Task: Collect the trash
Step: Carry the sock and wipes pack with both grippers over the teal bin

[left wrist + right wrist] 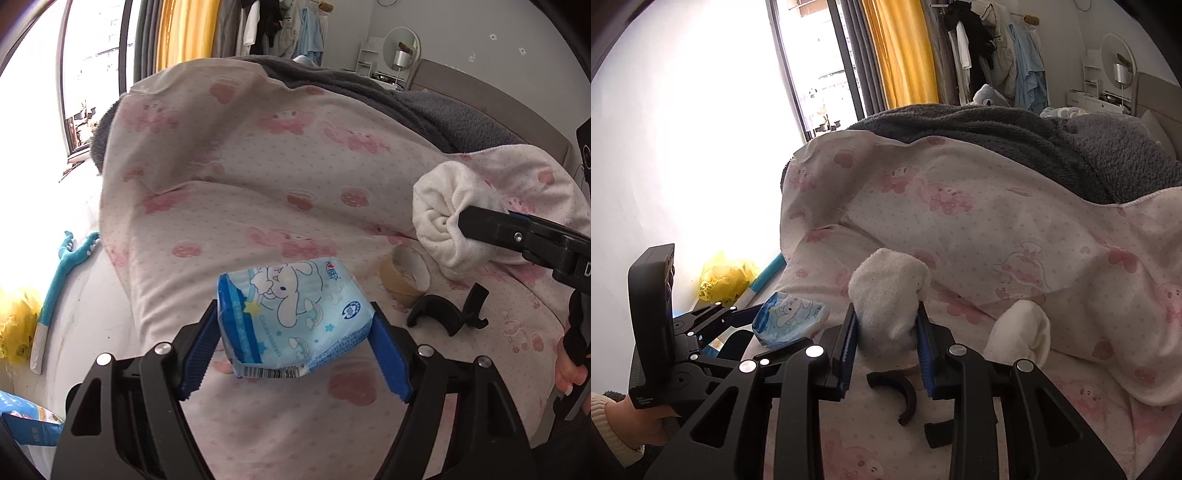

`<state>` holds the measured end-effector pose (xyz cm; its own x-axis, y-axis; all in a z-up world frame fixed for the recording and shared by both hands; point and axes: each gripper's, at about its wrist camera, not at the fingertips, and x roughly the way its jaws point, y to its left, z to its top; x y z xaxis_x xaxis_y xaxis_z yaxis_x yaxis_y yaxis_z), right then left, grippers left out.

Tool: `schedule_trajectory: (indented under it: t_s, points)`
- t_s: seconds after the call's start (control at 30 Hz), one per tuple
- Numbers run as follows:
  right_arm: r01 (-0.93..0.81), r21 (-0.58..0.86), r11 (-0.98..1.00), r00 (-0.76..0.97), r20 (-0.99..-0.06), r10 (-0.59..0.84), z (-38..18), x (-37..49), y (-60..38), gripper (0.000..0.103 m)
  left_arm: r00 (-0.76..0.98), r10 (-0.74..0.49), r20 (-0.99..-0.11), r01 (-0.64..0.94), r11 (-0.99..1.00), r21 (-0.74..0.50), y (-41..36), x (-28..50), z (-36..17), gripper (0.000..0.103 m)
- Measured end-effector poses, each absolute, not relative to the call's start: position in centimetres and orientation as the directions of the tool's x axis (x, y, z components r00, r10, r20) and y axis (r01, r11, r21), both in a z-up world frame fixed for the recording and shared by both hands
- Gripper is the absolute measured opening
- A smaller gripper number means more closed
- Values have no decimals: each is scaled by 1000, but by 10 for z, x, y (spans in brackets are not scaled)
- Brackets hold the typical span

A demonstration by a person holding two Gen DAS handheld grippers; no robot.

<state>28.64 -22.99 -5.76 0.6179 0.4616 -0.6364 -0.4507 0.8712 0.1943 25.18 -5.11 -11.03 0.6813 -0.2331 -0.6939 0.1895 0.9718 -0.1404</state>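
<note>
My left gripper (293, 332) is shut on a blue cartoon-print tissue pack (291, 317) and holds it above the bed. The pack also shows in the right wrist view (790, 319), at the left. My right gripper (886, 328) is shut on a rolled white sock (888, 299) and holds it above the bed. The sock also shows in the left wrist view (454, 218), at the right, with the right gripper's finger (491, 229) on it. A second white sock (1023, 332) lies on the bed just right of the right gripper.
A pink-print white quilt (258, 177) covers the bed, with a grey blanket (1015, 147) behind. A tape roll (406, 273) and a black curved clip (447, 314) lie on the quilt. A yellow plastic bag (726, 275) and a blue toy (66, 266) sit at the left.
</note>
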Motion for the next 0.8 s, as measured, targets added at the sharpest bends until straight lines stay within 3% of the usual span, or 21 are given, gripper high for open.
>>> schedule_trajectory:
  t_s: [0.3, 0.8]
  points:
    - [-510, 195, 838, 596, -622, 508, -48, 283, -183, 30, 700, -174, -692, 131, 985, -116, -3, 239, -106, 79]
    - [-618, 188, 764, 515, -638, 573, -55, 271, -91, 30, 636, -72, -768, 13, 997, -82, 86, 220, -124, 79]
